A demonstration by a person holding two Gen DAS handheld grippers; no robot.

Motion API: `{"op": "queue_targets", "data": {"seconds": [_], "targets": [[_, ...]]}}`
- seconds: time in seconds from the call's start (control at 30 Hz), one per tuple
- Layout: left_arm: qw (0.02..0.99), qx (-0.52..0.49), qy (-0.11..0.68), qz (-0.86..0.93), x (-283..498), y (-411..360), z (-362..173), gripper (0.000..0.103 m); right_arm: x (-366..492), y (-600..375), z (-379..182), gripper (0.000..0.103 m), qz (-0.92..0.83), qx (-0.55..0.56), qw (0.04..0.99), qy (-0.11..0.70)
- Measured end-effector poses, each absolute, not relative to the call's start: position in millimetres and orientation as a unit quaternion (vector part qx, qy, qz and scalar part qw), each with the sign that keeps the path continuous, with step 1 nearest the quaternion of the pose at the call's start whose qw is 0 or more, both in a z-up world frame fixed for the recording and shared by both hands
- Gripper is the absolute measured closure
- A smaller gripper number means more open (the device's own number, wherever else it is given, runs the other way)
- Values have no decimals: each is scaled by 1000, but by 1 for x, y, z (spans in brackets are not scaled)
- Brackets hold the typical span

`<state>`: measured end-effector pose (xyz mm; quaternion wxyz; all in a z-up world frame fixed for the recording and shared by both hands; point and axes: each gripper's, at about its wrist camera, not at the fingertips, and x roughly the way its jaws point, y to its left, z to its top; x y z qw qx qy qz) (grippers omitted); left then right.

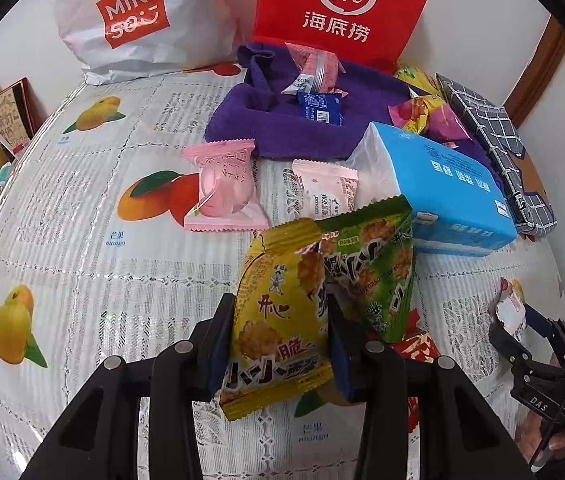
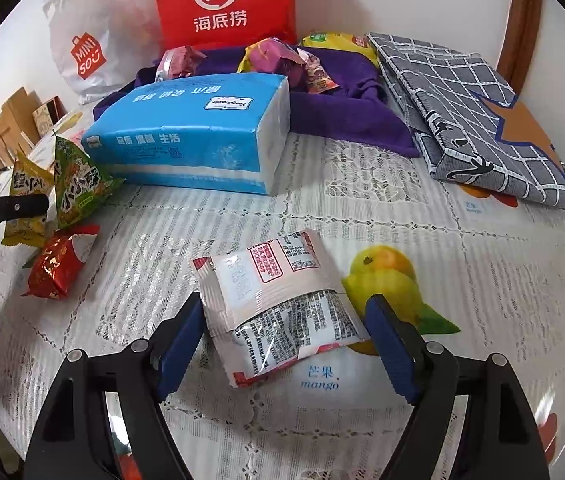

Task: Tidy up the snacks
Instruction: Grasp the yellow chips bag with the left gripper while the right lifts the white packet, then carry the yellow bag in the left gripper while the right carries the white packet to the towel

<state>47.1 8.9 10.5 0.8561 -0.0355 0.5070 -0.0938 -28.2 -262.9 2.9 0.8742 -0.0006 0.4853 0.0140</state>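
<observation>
My left gripper is shut on a yellow snack packet, held above the table; a green snack packet hangs joined to it. Both show at the left of the right wrist view. My right gripper is open around a white-and-red snack packet that lies on the tablecloth, jaws either side of it, not squeezing. It shows at the right of the left wrist view. A purple cloth at the back holds several snacks. A red foil snack lies below the green packet.
A blue tissue pack lies mid-table. Two pink packets lie in front of the purple cloth. A red bag and a white bag stand at the back. A grey checked folded cloth lies at the right.
</observation>
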Motion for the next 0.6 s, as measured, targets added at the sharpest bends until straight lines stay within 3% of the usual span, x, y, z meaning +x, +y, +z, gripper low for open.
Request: {"op": "queue_targets", "data": {"seconds": [0.03,0.1,0.17,0.27,0.6], "targets": [[857,-36,506,-95,46,9,12,63,-27,-262,4,34,18,0,875,484],[858,-35,503,-97,44,9,15,63,-26,-261,5,39,21,-7,876,482],[860,-35,499,-97,42,10,20,63,-25,-262,8,55,32,-2,875,482],[864,-35,493,-97,39,11,27,63,-25,-264,14,63,42,13,874,483],[878,-32,467,-106,31,4,59,63,-36,-262,45,63,41,16,891,451]]}}
